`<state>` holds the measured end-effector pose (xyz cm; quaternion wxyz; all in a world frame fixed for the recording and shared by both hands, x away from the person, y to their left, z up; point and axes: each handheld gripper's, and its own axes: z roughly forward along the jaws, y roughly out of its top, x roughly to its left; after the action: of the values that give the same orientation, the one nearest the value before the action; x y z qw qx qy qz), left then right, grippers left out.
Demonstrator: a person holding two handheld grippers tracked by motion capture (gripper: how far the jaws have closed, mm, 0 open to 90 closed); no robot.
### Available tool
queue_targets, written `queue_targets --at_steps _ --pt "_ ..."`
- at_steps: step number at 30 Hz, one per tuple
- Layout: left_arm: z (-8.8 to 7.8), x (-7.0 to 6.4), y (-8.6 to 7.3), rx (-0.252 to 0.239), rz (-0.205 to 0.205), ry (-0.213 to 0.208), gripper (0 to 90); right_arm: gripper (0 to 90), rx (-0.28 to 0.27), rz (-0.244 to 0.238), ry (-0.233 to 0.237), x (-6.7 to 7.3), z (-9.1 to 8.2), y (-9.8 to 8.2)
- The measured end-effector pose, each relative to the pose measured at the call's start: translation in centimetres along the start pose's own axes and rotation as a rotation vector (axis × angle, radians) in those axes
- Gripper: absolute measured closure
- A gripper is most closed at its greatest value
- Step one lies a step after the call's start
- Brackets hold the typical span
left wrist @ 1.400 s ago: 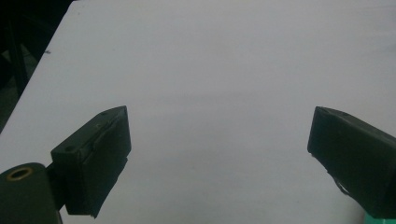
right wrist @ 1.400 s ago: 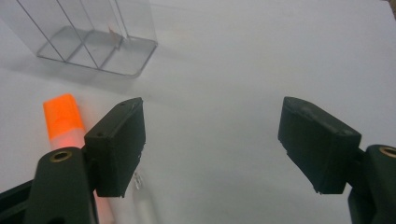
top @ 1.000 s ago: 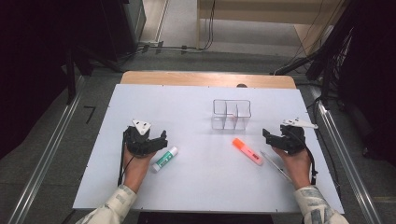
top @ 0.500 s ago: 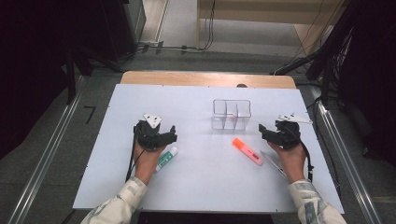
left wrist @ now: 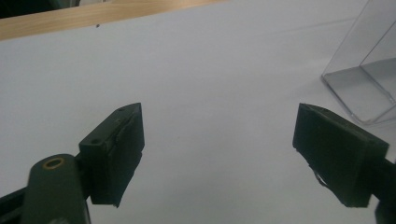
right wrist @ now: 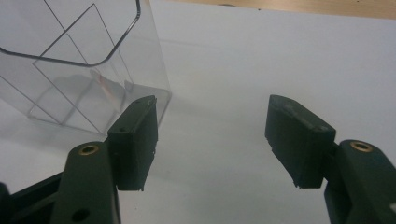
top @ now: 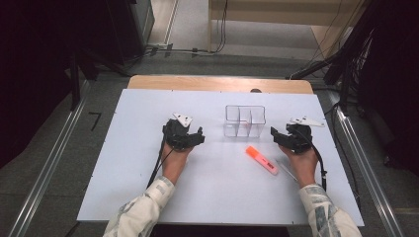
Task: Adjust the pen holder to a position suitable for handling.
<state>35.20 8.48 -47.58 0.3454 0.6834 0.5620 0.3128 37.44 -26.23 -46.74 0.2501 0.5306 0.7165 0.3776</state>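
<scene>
You work in what looks like a lab or test room. Your white board (top: 148,163) lies on a wooden table (top: 217,83) between metal rails (top: 47,173), with a bare grey floor (top: 188,29) around it, loose cables (top: 197,49) running behind and dark equipment racks (top: 113,29) at the sides.

The box (top: 245,121) with small sections stands on the bench (top: 123,163), toward the far side. The left gripper (top: 196,137) sits to its left, the right gripper (top: 274,136) just to its right. The marker (top: 262,160) lies in front of the box, between the two hands, nearer the right one.
</scene>
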Motion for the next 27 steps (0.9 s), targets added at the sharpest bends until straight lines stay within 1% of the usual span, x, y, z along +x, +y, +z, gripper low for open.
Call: queue_targets --at_steps 2,3,4,6,7,9,11,13,14,16,18,20,22,24,27 --pt "0.4 -0.6 0.3 0.002 0.007 -0.006 20.1 35.5 -0.003 0.002 0.002 0.0 0.2 0.1" --pt "0.4 -0.6 0.3 0.002 0.007 -0.006 21.2 36.4 -0.003 0.007 0.003 0.0 0.3 0.1" --pt "0.7 -1.2 0.5 0.010 0.017 -0.019 22.9 37.6 -0.004 0.008 0.002 0.0 0.5 0.2" --pt "1.2 -1.6 0.8 0.015 0.019 -0.031 26.1 40.1 -0.001 0.017 0.008 -0.1 0.8 0.1" --pt "1.4 -1.8 0.9 0.012 0.011 -0.040 28.6 41.8 0.003 0.023 0.012 -0.1 1.0 0.1" --pt "1.8 -2.0 1.1 0.013 -0.009 -0.069 35.7 45.5 0.004 0.031 0.016 -0.2 1.2 0.1" --pt "2.2 -2.4 1.4 0.021 -0.011 -0.081 45.3 49.9 0.007 0.032 0.022 -0.1 1.5 0.1" --pt "2.5 -2.7 1.8 0.021 -0.014 -0.112 53.2 55.3 0.018 0.037 0.041 -0.1 1.8 0.1" --pt "2.6 -2.9 1.9 0.011 -0.017 -0.123 56.2 57.7 0.023 0.038 0.051 -0.1 2.0 0.1" --pt "2.9 -3.2 2.1 0.010 -0.023 -0.146 62.4 63.3 0.024 0.019 0.056 0.2 2.2 0.2" --pt "3.3 -3.3 2.2 0.011 -0.031 -0.157 67.1 68.0 0.019 -0.002 0.056 0.5 2.4 0.2" --pt "3.5 -3.4 2.2 0.014 -0.051 -0.184 73.0 71.3 0.018 -0.001 0.059 0.6 2.5 0.2" --pt "3.6 -3.5 2.2 0.012 -0.056 -0.190 75.9 72.8 0.018 0.004 0.062 0.6 2.6 0.2" --pt "3.8 -4.0 2.3 0.003 -0.040 -0.192 80.0 76.3 0.008 -0.004 0.062 0.7 2.7 0.2" --pt "4.0 -4.4 2.5 -0.001 -0.033 -0.193 82.0 77.7 0.011 0.000 0.066 0.8 2.7 0.3"
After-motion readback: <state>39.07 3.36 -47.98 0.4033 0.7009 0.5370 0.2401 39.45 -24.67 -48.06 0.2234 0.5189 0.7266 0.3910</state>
